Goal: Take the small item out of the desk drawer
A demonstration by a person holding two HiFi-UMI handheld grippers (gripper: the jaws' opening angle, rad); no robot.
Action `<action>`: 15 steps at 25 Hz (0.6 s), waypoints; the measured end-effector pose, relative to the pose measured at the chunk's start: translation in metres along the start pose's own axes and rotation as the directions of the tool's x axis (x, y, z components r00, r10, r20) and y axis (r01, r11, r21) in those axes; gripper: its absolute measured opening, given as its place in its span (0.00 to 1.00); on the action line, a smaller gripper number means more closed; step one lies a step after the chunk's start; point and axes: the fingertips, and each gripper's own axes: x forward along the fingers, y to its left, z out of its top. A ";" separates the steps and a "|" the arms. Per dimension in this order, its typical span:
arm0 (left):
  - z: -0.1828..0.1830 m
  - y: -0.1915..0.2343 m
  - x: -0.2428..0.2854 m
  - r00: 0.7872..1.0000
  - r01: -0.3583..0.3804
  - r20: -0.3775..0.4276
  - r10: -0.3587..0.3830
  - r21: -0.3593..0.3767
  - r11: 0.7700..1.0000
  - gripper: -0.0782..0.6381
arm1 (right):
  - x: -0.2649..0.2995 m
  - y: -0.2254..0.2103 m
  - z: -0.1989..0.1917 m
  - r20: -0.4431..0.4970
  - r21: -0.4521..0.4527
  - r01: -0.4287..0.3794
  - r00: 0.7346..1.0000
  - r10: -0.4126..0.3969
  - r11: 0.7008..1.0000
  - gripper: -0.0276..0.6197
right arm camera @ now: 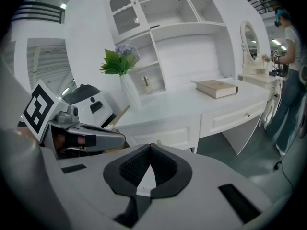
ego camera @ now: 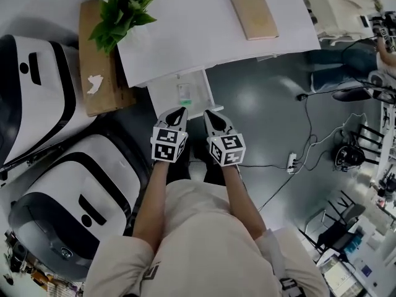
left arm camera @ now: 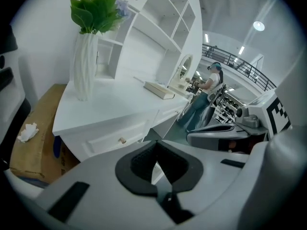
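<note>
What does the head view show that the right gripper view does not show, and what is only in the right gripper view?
Only the head view: the inside of the open drawer seen from above, with the small item lying in it, and a power strip on the floor.

Only the right gripper view: the shelves that rise behind the desk top and an oval mirror further to the right.

Both views: the white desk, the book lying on it, and the green plant.
</note>
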 end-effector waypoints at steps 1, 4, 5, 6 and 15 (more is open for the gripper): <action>-0.002 0.001 0.003 1.000 0.005 -0.007 -0.005 0.000 1.000 0.13 | 0.003 0.000 -0.002 -0.007 0.005 -0.003 1.000 0.003 1.000 0.08; -0.010 0.007 0.011 1.000 0.006 -0.030 -0.006 -0.003 1.000 0.13 | 0.010 0.000 -0.010 -0.022 0.027 -0.008 1.000 0.009 1.000 0.08; -0.012 0.009 0.013 0.999 0.000 -0.035 -0.001 -0.007 1.000 0.13 | 0.012 -0.002 -0.014 -0.029 0.038 -0.012 0.999 0.013 0.999 0.08; -0.014 0.011 0.014 0.999 -0.008 -0.039 0.008 -0.013 1.000 0.13 | 0.015 -0.003 -0.017 -0.040 0.047 -0.020 0.999 0.022 0.999 0.08; -0.048 0.019 0.023 0.992 -0.054 -0.113 0.053 -0.007 0.998 0.13 | 0.030 -0.008 -0.047 -0.111 0.047 -0.099 0.988 0.104 0.994 0.08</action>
